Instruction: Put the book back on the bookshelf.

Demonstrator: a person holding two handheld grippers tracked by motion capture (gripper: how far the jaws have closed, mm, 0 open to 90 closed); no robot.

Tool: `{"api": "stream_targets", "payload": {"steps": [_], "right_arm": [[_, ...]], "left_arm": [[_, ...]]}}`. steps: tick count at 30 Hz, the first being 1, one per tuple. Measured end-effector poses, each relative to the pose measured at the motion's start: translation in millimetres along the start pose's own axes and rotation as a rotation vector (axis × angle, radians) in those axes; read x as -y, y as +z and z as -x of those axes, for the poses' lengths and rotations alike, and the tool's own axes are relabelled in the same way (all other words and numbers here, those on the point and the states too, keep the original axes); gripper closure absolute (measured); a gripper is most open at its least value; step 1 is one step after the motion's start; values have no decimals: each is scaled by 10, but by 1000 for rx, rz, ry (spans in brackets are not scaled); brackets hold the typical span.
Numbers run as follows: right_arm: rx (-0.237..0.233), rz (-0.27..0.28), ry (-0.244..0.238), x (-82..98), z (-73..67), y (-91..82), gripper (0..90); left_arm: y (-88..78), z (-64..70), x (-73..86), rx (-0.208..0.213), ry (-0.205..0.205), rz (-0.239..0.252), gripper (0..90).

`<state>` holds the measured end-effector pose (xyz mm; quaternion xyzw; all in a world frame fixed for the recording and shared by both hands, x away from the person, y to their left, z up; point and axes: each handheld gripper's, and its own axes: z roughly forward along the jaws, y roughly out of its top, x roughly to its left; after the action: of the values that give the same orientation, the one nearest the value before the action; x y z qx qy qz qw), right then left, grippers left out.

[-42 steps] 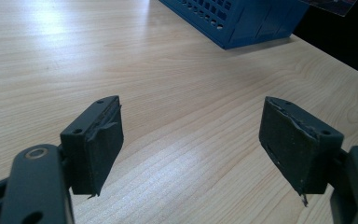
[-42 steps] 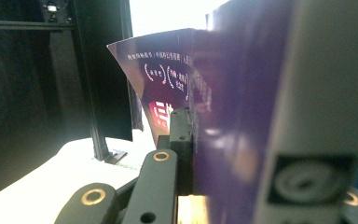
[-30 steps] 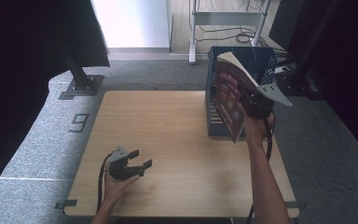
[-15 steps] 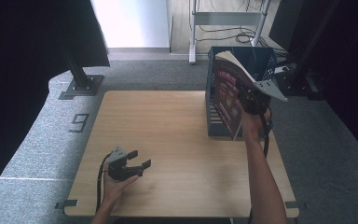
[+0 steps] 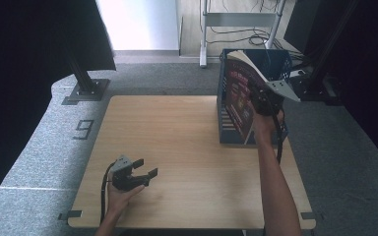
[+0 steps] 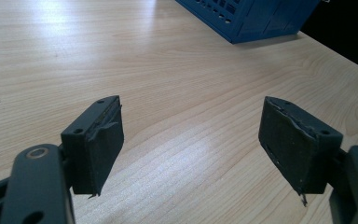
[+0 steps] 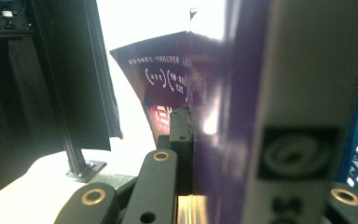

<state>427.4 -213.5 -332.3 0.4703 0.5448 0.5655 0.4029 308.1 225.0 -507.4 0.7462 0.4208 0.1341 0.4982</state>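
Over the blue crate [image 5: 226, 115], right gripper [image 5: 257, 98] pinched the book [image 5: 238, 98] mid-transfer; left gripper [image 5: 145, 169] idled spread. Next: lower it in squarely.

Table [image 5: 177, 147]: pale wood-grain top, smooth with a soft sheen where light hits. Blue crate [image 5: 275, 66] at the table's far right corner is perforated matt plastic; the book [image 5: 238, 98] has a glossy dark purple cover that catches glare and pale paper page edges. Left gripper [image 6: 191, 140] pads are matt black rubbery foam, frayed at the edges, on smooth black plastic arms; floor [image 5: 34, 152] is rough grey carpet.
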Motion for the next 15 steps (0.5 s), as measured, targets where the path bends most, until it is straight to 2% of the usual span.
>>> {"api": "stream_targets", "payload": {"steps": [9, 15], "right_arm": [[13, 13, 13, -4, 24, 77, 818], [24, 13, 8, 7, 16, 196, 818]], "left_arm": [[7, -2, 8, -2, 0, -3, 220], [-3, -14, 5, -2, -3, -1, 219]]}}
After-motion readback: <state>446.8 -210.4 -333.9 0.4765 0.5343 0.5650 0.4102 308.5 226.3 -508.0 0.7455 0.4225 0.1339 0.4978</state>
